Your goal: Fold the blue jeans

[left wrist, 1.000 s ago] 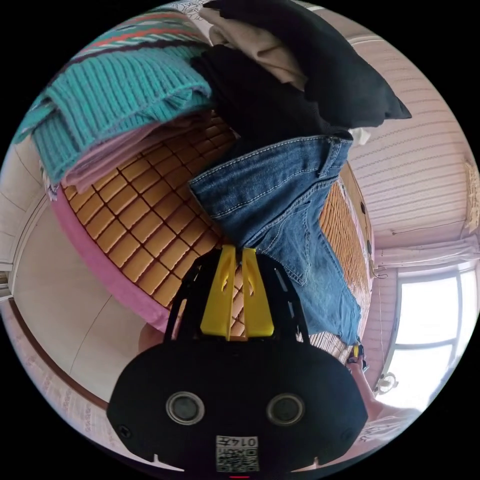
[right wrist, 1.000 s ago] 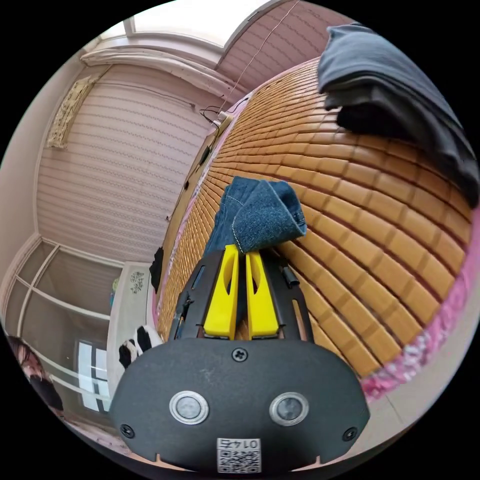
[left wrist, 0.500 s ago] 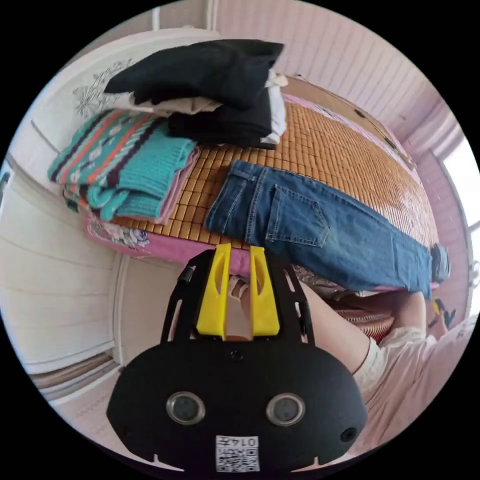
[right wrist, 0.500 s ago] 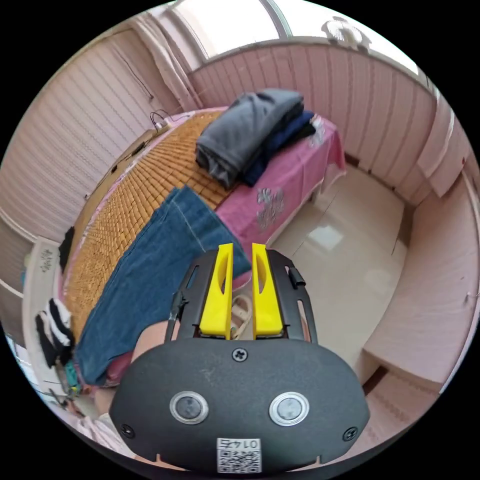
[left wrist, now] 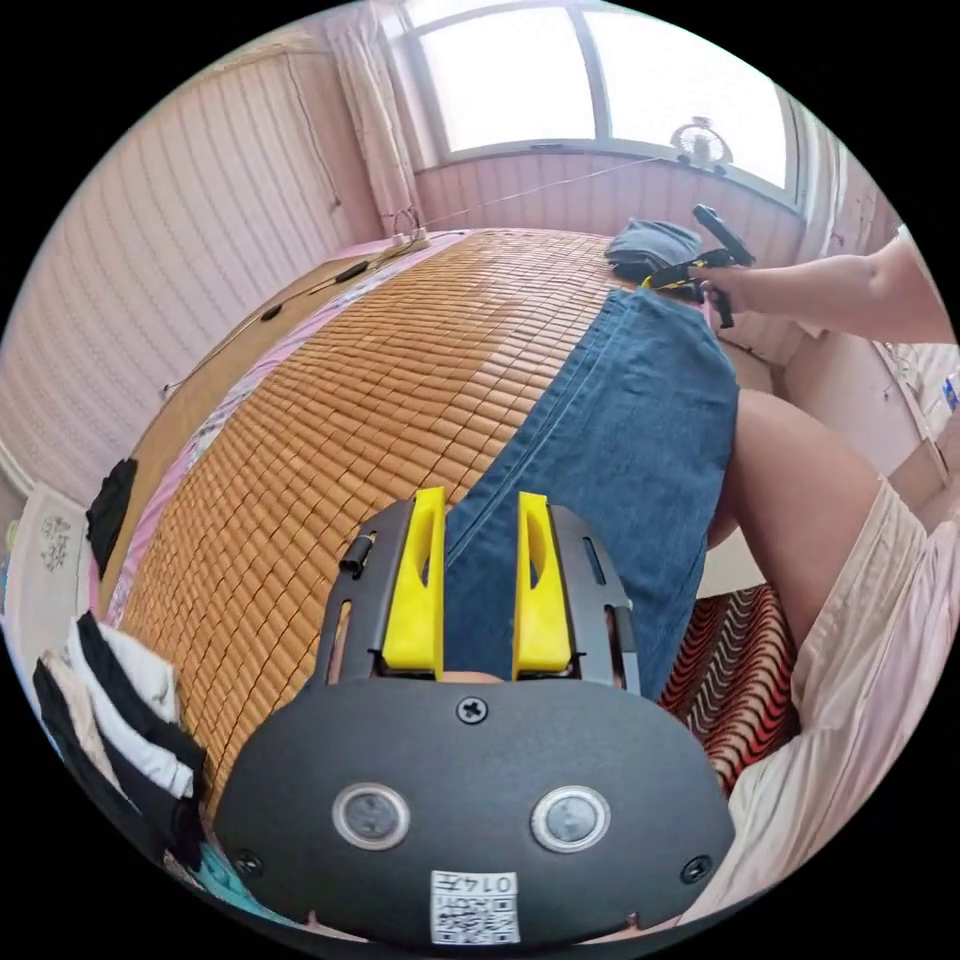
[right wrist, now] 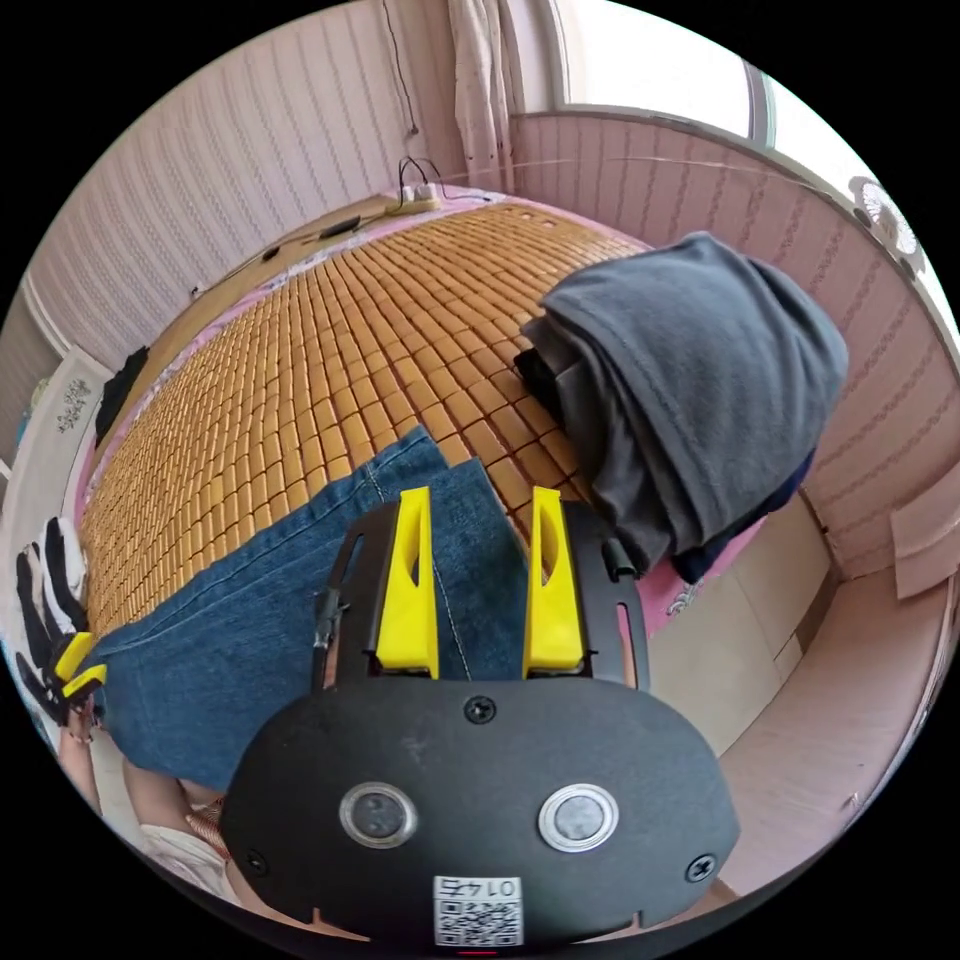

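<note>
The bed carries the blue jeans, laid flat along its near edge beside a grey clothes pile. Left hand-held gripper and right hand-held gripper hover over the denim, jaws spread, pinching nothing.

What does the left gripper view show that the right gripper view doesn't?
Left gripper view: a person's forearm holding the right gripper at the jeans' far end, plus a red zigzag fabric.
Right gripper view: the left gripper at the opposite end, and a dark blue garment under the grey pile.
Both: blue jeans flat on the bamboo mat, each view's own jaws open over the denim.
</note>
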A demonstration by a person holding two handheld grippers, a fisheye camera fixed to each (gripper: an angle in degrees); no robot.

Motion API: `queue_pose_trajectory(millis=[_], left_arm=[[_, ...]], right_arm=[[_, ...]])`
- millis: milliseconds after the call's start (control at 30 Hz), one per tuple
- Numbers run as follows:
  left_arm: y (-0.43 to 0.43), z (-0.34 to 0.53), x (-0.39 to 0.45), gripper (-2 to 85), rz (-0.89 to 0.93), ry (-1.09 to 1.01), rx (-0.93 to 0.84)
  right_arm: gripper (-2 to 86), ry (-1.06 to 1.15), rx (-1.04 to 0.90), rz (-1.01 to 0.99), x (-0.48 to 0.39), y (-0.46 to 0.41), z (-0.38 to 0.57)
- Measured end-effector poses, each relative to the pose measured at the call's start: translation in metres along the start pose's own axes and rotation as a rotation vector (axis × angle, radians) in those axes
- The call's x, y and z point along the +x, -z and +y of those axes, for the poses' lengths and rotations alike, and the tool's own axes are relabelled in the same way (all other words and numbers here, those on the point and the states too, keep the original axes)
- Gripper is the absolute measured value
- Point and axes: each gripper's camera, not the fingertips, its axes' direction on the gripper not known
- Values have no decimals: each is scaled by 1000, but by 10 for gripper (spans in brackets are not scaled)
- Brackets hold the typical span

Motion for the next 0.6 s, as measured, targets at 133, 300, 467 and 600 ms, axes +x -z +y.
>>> queue_pose_trajectory(millis=[133, 300, 467, 600], left_arm=[[-109, -58, 48, 139, 76, -48, -76], [-187, -76, 56, 65, 221, -16, -236], [-188, -74, 58, 11, 218, -12, -220], [-151, -68, 51, 4, 235, 18, -150]], right_arm=[[69, 32, -14, -106, 0, 2, 12], [17, 77, 107, -146, -4, 58, 42], [8, 194, 281, -169, -23, 146, 66], [7, 230, 227, -200, -41, 155, 39]])
